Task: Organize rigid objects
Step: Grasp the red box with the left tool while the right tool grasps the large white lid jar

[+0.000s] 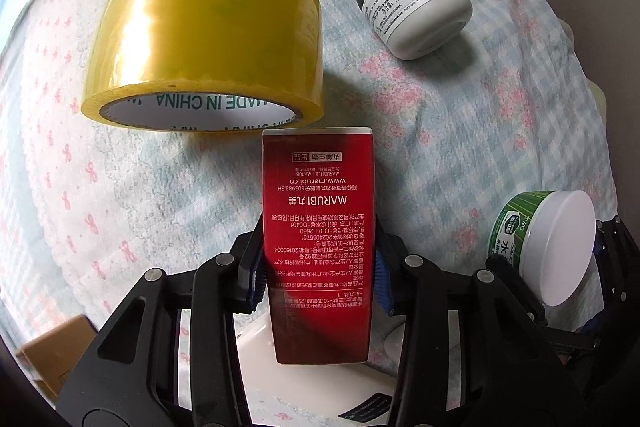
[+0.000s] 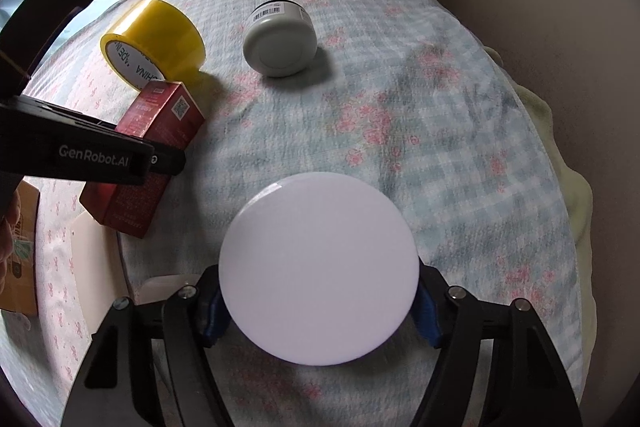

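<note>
My left gripper [image 1: 318, 279] points straight down and is shut on a red carton [image 1: 318, 227], its blue pads pressing both long sides. In the right wrist view the same red carton [image 2: 152, 143] stands tilted under the left gripper [image 2: 100, 155]. My right gripper [image 2: 320, 315] is shut on a round jar with a white lid [image 2: 318, 267]. From the left this jar [image 1: 540, 239] shows a green label. A yellow tape roll [image 1: 208, 39] lies on its side just beyond the carton. A white jar with a black lid [image 1: 416, 7] lies tipped over farther back.
Everything rests on a checked, flowered cloth [image 2: 440, 131] over a soft surface. A white tray [image 2: 96, 259] lies below the carton, and a brown cardboard box [image 2: 20, 247] sits at the left edge. Curtains and a wall close off the far side.
</note>
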